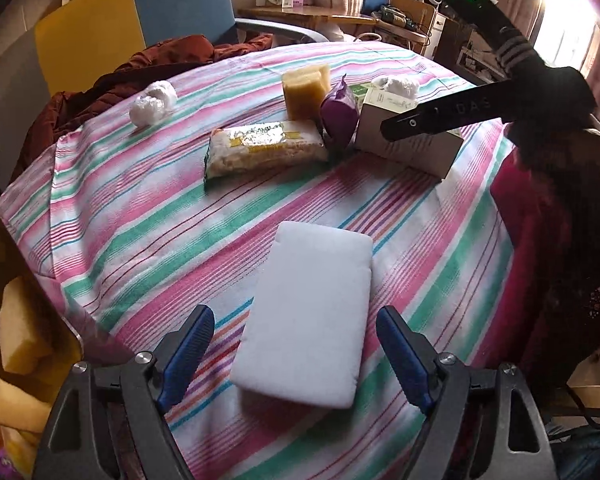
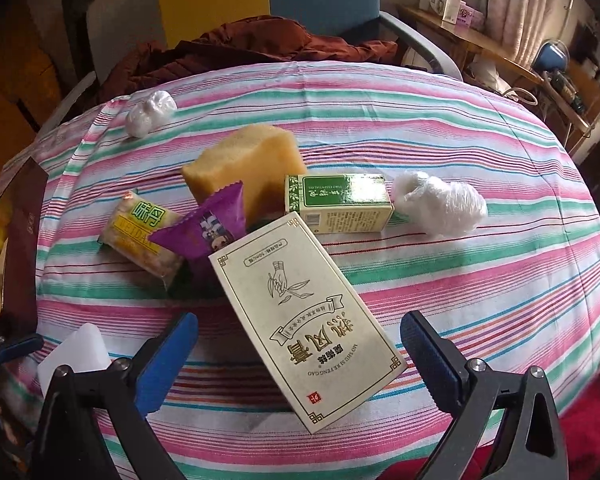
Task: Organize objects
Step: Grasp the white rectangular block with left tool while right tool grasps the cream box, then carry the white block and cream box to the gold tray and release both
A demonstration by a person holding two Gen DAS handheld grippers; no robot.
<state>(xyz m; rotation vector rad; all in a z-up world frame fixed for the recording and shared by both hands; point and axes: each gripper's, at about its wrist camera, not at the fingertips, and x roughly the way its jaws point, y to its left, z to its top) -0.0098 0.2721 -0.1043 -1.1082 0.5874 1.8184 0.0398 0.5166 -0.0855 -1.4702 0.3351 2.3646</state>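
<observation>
Left claw (image 1: 296, 354) wide around white sponge (image 1: 306, 316); right claw (image 2: 300, 354) wide around cream box (image 2: 304, 320). Risk: tilted box slips on closing.

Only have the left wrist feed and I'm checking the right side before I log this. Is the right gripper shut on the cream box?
Observer: No. The right gripper is open. The cream box lies between its fingers with a gap on each side.
Operator: What's behind that box? I only see a pale top.
Observer: A green box lying on its side, next to the yellow sponge.
Operator: Which face of the cream box is up?
Observer: The big printed face, with a hand-and-leaf drawing.
</observation>
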